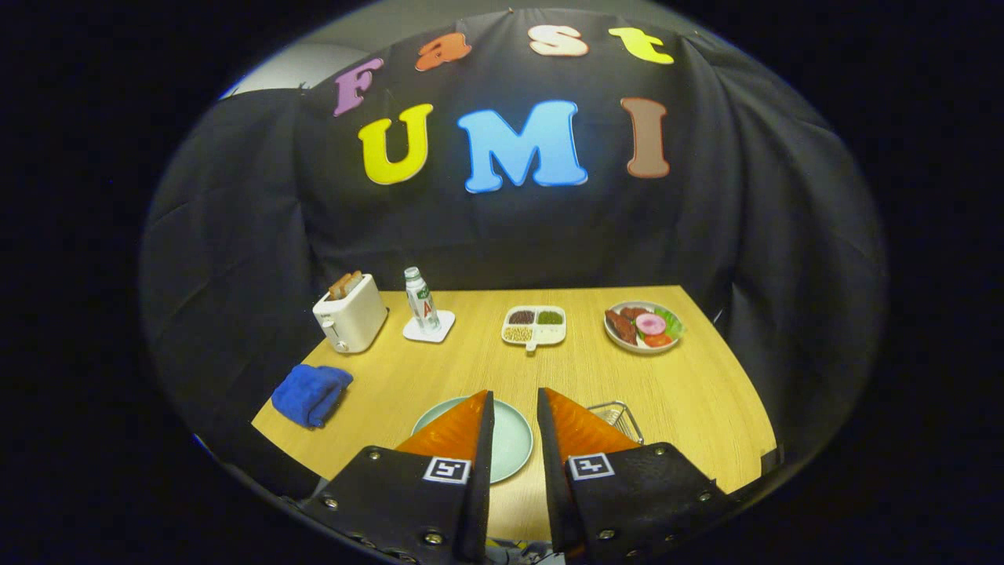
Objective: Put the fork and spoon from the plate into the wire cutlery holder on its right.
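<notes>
While tongs [514, 404] hover parted, gripping nothing, above pale green plate [514, 447], wire cutlery holder [620, 416] sits just right. Fork and spoon hidden behind fingers (cannot tell where). Likely light, stiff, slippery metal; pinch mid-handle.

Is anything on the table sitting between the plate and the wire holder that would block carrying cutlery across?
Nothing visible does. The green plate and the wire cutlery holder sit side by side just beyond the gripper, whose fingers stand apart with nothing between them, partly covering both. I cannot make out the fork or spoon.
</notes>
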A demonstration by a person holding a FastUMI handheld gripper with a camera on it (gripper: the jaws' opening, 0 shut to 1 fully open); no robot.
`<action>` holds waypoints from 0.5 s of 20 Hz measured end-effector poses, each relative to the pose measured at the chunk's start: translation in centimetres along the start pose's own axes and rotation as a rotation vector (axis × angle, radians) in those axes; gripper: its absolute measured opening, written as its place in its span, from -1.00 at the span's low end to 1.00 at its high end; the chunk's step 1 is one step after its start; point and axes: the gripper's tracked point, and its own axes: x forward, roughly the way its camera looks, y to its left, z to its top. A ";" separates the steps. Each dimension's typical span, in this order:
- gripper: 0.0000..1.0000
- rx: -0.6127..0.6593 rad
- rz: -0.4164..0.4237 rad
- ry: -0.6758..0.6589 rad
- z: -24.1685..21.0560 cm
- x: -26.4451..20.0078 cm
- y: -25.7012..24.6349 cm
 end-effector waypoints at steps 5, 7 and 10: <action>-0.38 -0.081 0.030 -0.107 1.4 -2.6 3.6; -0.38 -0.083 0.033 -0.124 1.3 -2.9 4.3; -0.38 -0.102 0.015 -0.165 1.2 -3.5 5.1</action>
